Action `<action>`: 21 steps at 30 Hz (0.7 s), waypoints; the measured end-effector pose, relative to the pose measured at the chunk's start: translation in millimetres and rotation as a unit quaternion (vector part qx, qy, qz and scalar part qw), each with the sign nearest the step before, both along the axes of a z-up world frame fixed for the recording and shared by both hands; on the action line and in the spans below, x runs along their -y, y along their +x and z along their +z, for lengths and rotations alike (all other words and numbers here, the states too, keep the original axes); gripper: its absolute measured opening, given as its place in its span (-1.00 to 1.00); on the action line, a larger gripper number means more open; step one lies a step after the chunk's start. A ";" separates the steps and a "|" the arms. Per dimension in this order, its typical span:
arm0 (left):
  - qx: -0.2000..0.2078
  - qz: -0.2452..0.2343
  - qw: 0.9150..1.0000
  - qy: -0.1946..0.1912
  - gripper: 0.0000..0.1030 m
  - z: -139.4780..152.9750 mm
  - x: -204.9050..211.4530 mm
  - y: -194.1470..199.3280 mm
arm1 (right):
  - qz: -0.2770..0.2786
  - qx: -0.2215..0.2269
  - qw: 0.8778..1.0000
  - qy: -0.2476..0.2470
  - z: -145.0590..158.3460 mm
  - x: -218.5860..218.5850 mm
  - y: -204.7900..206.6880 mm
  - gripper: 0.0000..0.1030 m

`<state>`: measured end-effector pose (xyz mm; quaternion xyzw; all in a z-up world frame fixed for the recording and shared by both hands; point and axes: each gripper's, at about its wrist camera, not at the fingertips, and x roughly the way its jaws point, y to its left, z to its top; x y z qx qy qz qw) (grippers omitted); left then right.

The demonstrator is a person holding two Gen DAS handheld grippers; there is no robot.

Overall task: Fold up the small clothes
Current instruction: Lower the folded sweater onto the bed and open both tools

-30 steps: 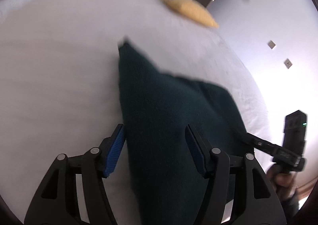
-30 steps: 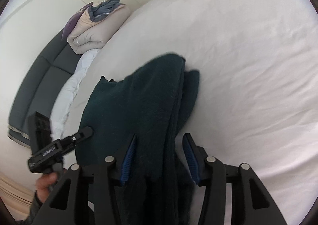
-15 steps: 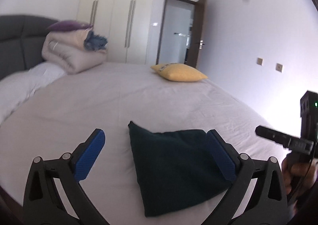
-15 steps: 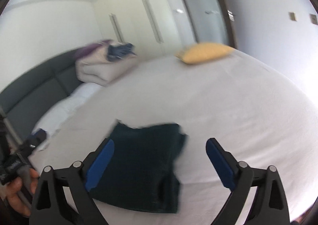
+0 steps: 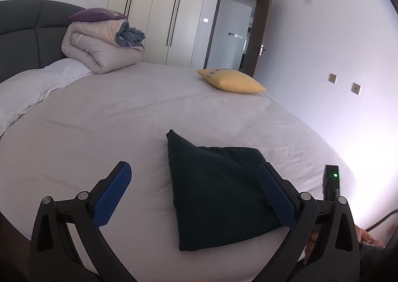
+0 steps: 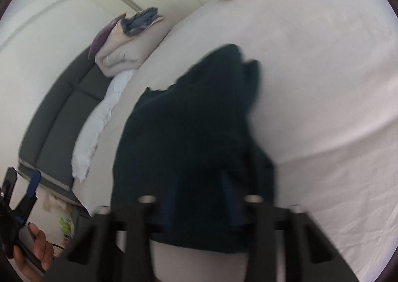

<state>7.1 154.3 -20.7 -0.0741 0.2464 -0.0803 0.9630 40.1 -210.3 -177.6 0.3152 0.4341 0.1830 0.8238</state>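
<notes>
A dark green garment (image 5: 219, 190) lies folded into a rough triangle on the white bed sheet (image 5: 99, 120). My left gripper (image 5: 194, 166) hovers wide open above and in front of it, its blue pads (image 5: 112, 195) holding nothing. The right wrist view is blurred. It shows my right gripper (image 6: 199, 197) low over the garment (image 6: 189, 120), jaws closing with the near edge of the cloth bunched between the fingers. The right gripper's black housing (image 5: 330, 182) shows at the garment's right side.
A yellow cushion (image 5: 231, 80) lies at the bed's far edge. A rolled beige duvet (image 5: 99, 50) and a white pillow (image 5: 37, 87) sit by the grey headboard (image 5: 20, 33). A hand (image 6: 32, 244) holds the left gripper at the bed's near side.
The left gripper let go of the garment, opened wide and drew back and up. The right gripper opened and lifted away, then dropped back onto the garment's near edge with its jaws closing.
</notes>
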 end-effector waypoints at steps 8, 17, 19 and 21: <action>-0.004 -0.010 1.000 -0.007 1.00 -12.8 0.2 9.7 | -0.012 0.008 1.000 0.016 -5.7 11.0 -19.2 -1.00; -0.014 -0.014 0.999 0.026 1.00 -13.8 11.1 17.1 | -0.059 0.093 0.992 -0.059 70.7 31.9 -57.9 0.17; -0.034 -0.007 0.998 0.051 1.00 -13.9 17.8 21.1 | -0.066 0.130 0.983 -0.109 97.8 25.5 -69.7 0.38; -0.032 0.010 0.997 0.075 1.00 -12.9 22.9 20.4 | -0.077 0.171 0.972 -0.144 121.7 19.3 -83.5 0.76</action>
